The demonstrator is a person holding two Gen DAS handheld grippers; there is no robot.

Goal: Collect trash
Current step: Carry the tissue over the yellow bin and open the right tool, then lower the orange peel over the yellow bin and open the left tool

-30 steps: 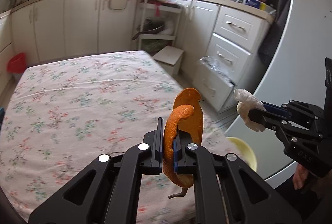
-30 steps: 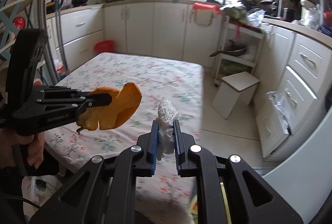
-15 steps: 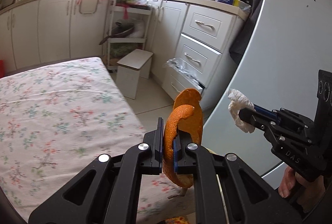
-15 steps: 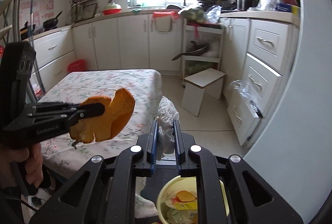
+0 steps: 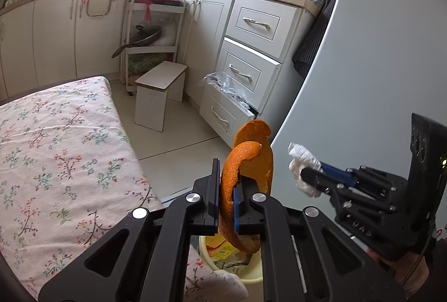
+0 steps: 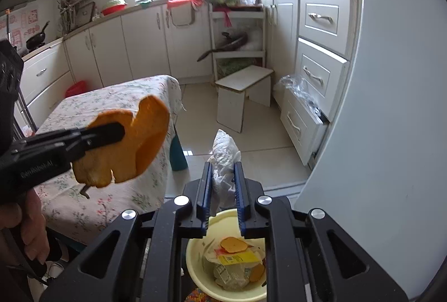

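The left gripper (image 6: 111, 134) reads "GenRobot.AI" on its side; the right gripper (image 5: 307, 176) shows "DAS". Below, a pale yellow bin (image 6: 192, 271) holds a yellow-labelled wrapper (image 6: 237, 257), orange peel scraps (image 6: 233, 244) and crumpled packaging. The left gripper pinches a curled orange peel (image 5: 245, 176), long axis upright, just past the near right corner of the floral-clothed table (image 5: 56, 148). The right gripper clamps a crumpled white tissue (image 6: 223, 162), standing upright directly over the bin.
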